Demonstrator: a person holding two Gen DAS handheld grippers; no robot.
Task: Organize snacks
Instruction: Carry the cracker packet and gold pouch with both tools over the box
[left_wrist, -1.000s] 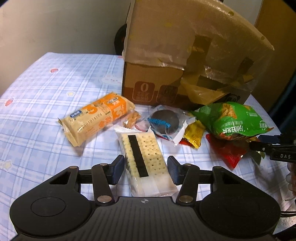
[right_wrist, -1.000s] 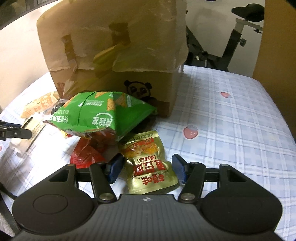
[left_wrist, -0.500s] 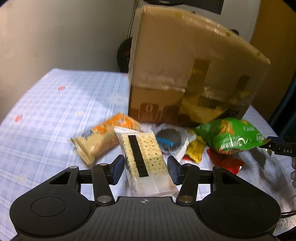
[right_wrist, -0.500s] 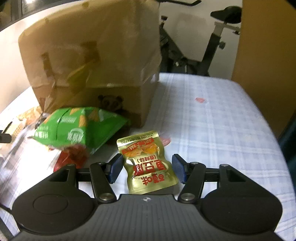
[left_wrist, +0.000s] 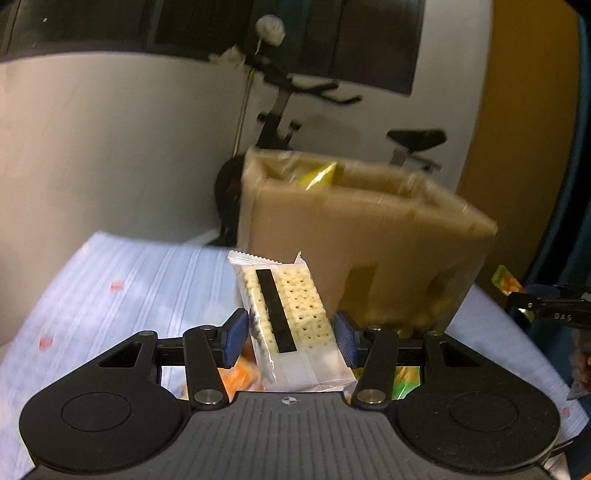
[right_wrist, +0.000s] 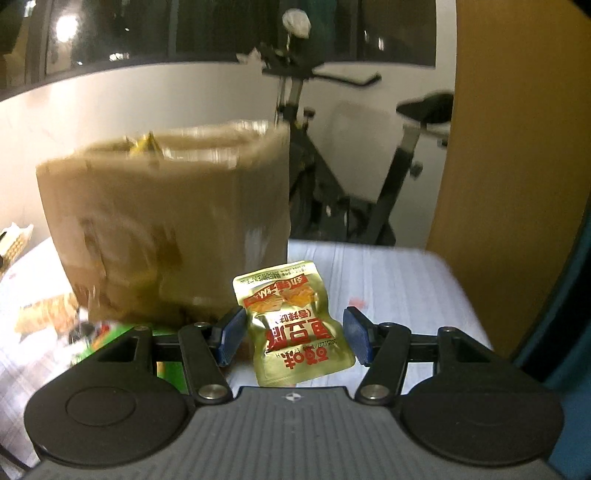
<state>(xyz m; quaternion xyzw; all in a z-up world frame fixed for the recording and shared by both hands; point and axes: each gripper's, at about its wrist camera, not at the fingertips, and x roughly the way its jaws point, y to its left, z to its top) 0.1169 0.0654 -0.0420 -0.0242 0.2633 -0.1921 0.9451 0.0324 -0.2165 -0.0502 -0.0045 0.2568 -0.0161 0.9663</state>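
Note:
My left gripper (left_wrist: 291, 332) is shut on a clear pack of white crackers with a black stripe (left_wrist: 286, 314) and holds it in the air in front of the tall cardboard box (left_wrist: 365, 243). My right gripper (right_wrist: 293, 332) is shut on a gold snack pouch with red print (right_wrist: 295, 325) and holds it up near the box's right corner (right_wrist: 166, 229). The box is open at the top; a yellow packet (left_wrist: 317, 175) pokes out. The right gripper also shows at the right edge of the left wrist view (left_wrist: 546, 306).
Other snacks lie on the blue checked tablecloth (left_wrist: 129, 280) below the grippers: an orange pack (left_wrist: 240, 376) and a green bag (right_wrist: 122, 332), mostly hidden. An exercise bike (right_wrist: 351, 155) stands behind the table. An orange-brown wall panel (right_wrist: 509, 184) is at right.
Both grippers have risen from the table with their snacks, to near the height of the box's open top. The snacks on the table have dropped out of view.

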